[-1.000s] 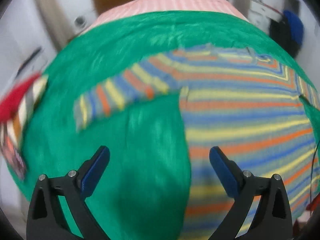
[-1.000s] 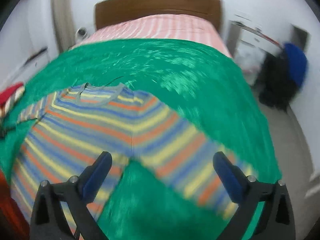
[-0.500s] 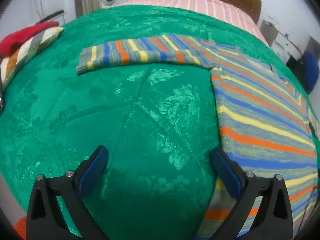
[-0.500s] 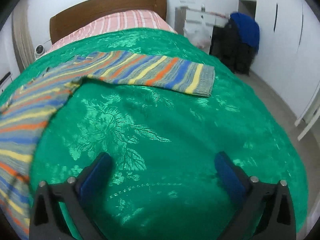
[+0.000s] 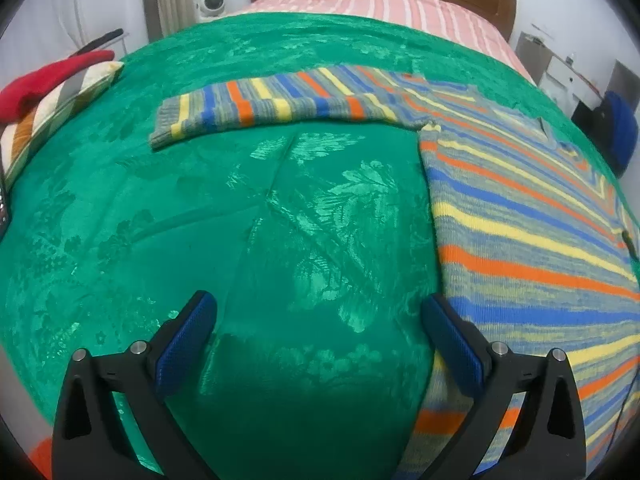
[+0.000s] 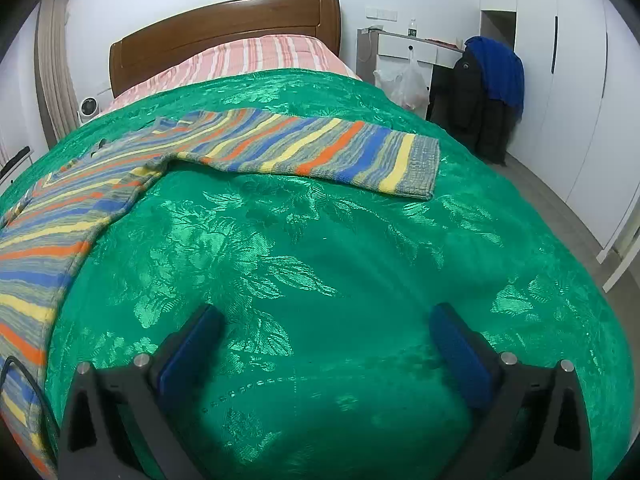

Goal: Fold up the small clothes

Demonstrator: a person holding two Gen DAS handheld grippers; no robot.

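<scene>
A striped knit sweater [image 5: 520,216] in blue, orange, yellow and grey lies flat on the green bedspread [image 5: 240,240], sleeves spread out to both sides. Its left sleeve [image 5: 272,104] reaches across the top of the left wrist view; the body fills the right side. My left gripper [image 5: 318,316] hovers open over bare green cloth just left of the sweater's side edge. In the right wrist view the right sleeve [image 6: 320,152] ends in a grey cuff [image 6: 420,168], and the body [image 6: 48,240] lies at the left. My right gripper [image 6: 326,328] is open above the bedspread [image 6: 320,260], holding nothing.
A pillow with a red cloth [image 5: 44,88] sits at the bed's left edge. Striped pink bedding [image 6: 260,56] and a wooden headboard [image 6: 224,28] lie beyond. A chair with dark and blue jackets [image 6: 488,92], a desk and a white wardrobe [image 6: 572,80] stand to the right.
Both grippers have swung outward from over the sweater's body to the bare bedspread beside it, each now facing a sleeve. In the last half second the views barely shifted. Both stayed open.
</scene>
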